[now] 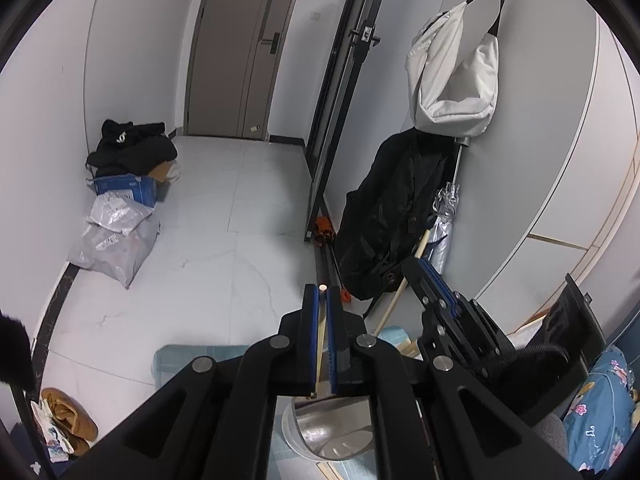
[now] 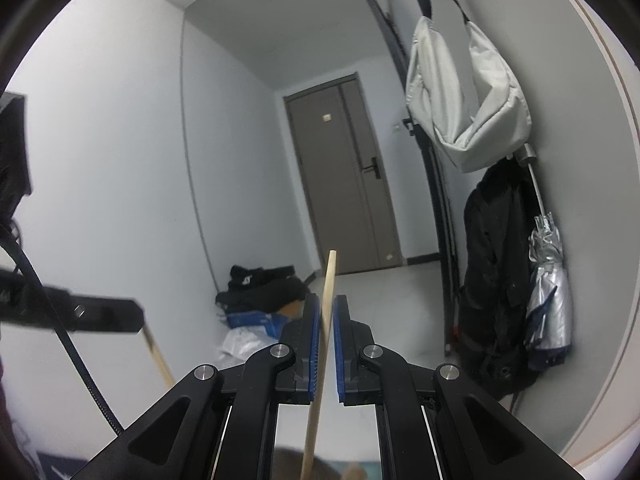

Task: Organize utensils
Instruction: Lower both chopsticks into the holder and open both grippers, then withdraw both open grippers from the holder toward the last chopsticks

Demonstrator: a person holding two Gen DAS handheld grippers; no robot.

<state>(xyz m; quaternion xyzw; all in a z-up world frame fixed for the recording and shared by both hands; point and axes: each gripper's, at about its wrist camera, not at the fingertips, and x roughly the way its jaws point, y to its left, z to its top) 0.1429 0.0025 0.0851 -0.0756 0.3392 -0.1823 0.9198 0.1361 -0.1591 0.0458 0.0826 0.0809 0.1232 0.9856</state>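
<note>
Chopstick [image 2: 325, 344] clamped upright in right tool [image 2: 327, 312], another [image 1: 320, 354] in left tool [image 1: 322, 300]

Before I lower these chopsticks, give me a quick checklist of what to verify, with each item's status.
1. Left tool shut on the left chopstick: ok.
2. Right tool shut on the right chopstick: ok.
3. Steel cup in view beneath the left tool: ok.
4. Left chopstick's lower end inside the cup's mouth: cannot tell from this angle.
5. Right chopstick lined up with the cup: cannot tell; the right wrist view does not show the cup.
6. The two tools apart from each other: ok.
</note>
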